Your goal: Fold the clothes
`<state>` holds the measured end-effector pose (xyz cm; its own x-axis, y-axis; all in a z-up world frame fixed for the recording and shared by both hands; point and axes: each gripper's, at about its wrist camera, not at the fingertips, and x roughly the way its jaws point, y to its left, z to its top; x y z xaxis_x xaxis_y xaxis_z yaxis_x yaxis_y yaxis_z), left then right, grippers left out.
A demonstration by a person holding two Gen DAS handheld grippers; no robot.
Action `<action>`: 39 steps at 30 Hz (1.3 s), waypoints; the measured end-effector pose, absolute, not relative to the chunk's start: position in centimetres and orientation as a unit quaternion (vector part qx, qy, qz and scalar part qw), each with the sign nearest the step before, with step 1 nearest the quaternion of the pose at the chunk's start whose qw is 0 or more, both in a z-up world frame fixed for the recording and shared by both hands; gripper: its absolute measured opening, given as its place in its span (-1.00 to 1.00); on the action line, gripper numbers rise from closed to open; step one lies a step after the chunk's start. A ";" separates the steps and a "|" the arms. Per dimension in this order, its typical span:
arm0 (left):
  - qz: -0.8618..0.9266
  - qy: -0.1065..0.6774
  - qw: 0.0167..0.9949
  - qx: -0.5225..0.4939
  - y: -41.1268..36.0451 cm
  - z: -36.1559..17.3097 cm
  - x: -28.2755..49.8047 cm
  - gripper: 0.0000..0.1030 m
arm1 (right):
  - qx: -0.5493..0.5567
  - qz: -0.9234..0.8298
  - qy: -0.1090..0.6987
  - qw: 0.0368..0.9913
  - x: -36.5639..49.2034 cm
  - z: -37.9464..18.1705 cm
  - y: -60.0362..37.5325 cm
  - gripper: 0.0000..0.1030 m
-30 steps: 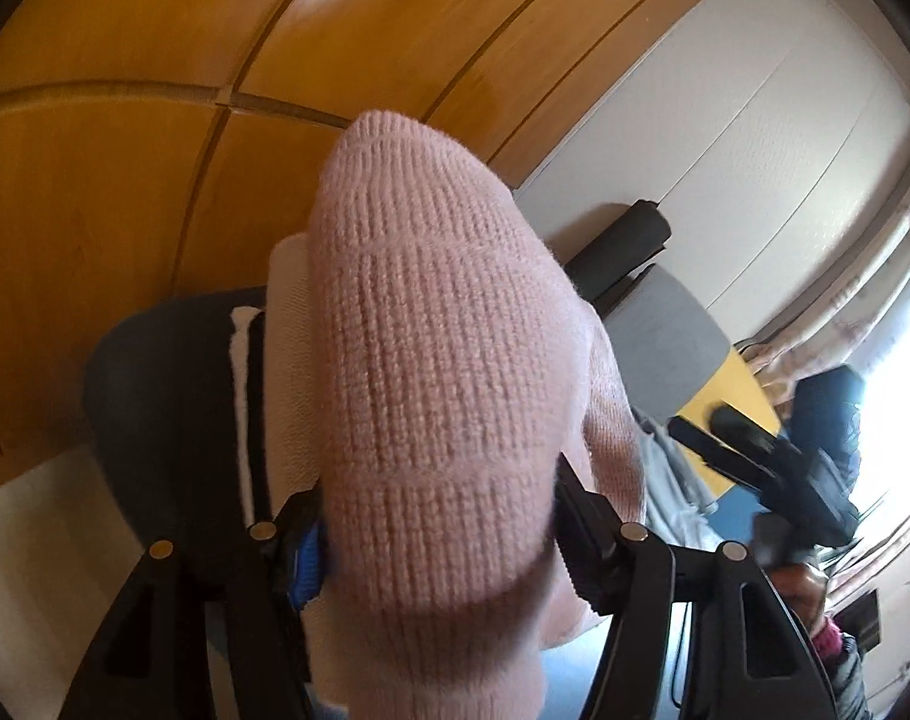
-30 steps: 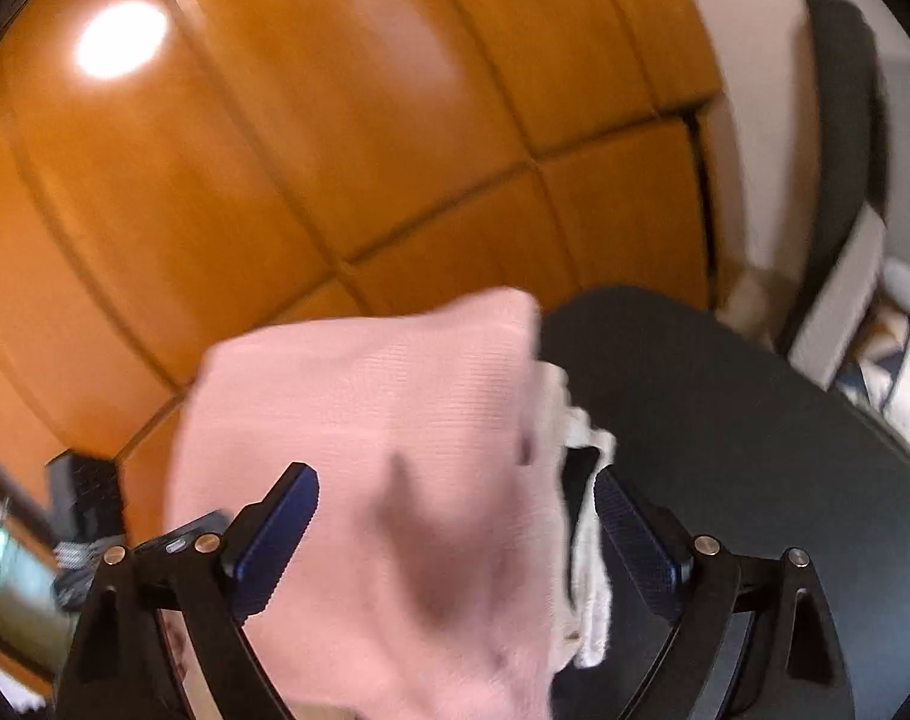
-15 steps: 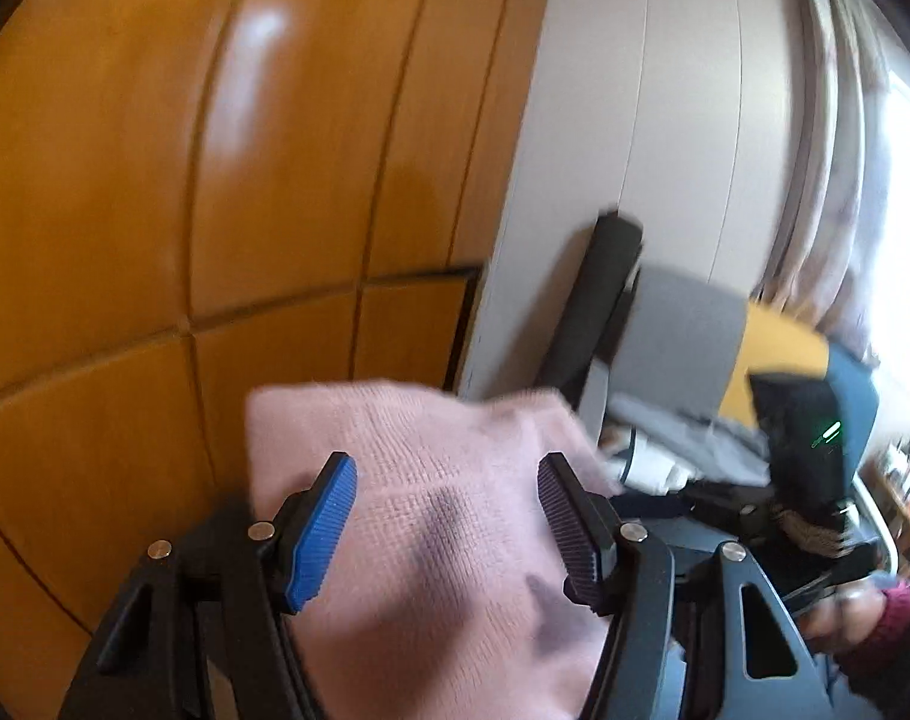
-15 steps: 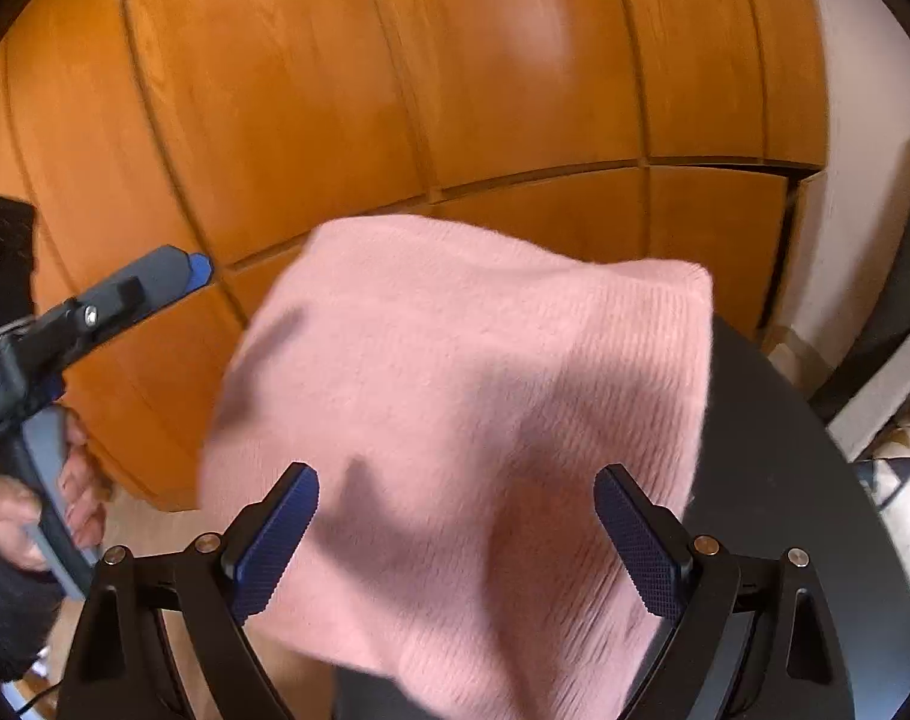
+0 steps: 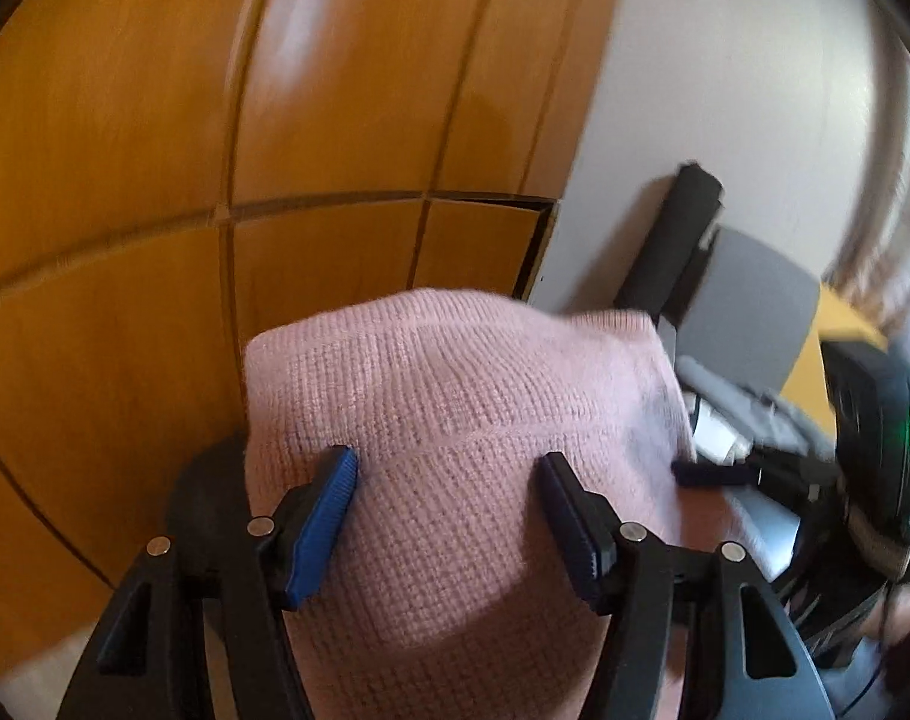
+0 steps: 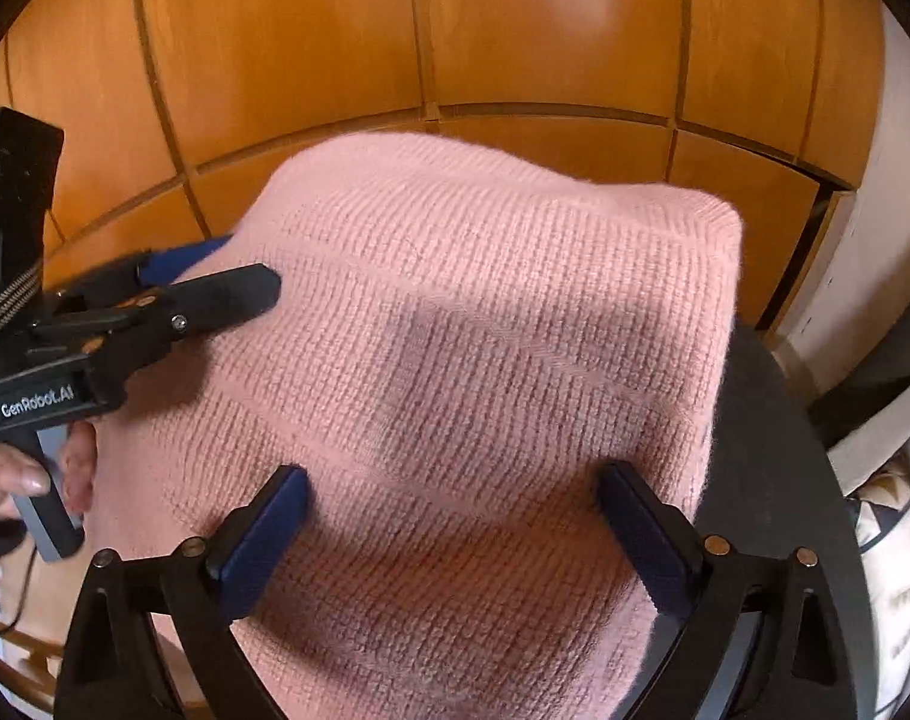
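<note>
We begin at nine o'clock in the right wrist view: the left gripper (image 6: 239, 276) enters there, black, held by a hand (image 6: 17, 474) on its grey grip. Its two fingers straddle the left edge of the pink knit garment (image 6: 466, 360), one above the cloth and one below, with a gap between them; we cannot tell that they press on it.

In the left wrist view that same gripper (image 5: 449, 498) shows its blue-padded fingers spread wide, the garment (image 5: 455, 420) lying under and between them. We read it as released.

The garment fills the centre of both views. It is soft, ribbed wool in fine horizontal rows, folded into a rounded block, resting on a dark round chair seat (image 6: 772, 480) that shows at three to four o'clock.

The right gripper (image 6: 455, 516) stands spread at six o'clock, pads apart over the cloth and not pinching it.

Behind, from ten to two o'clock, glossy orange wooden panels (image 6: 455, 30) with grooved joints close off the background. At three o'clock in the left wrist view we note a white wall (image 5: 724, 90), a black cylindrical roll (image 5: 676, 234) leaning on it, and a grey chair back (image 5: 748, 300).
</note>
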<state>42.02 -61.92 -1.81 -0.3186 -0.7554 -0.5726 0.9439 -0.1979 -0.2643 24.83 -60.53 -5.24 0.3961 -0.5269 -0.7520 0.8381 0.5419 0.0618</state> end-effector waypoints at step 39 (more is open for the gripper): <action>-0.659 0.175 0.705 0.195 -33.2 3.8 39.8 0.11 | 0.188 -0.683 0.252 0.659 22.6 3.7 -35.6 1.00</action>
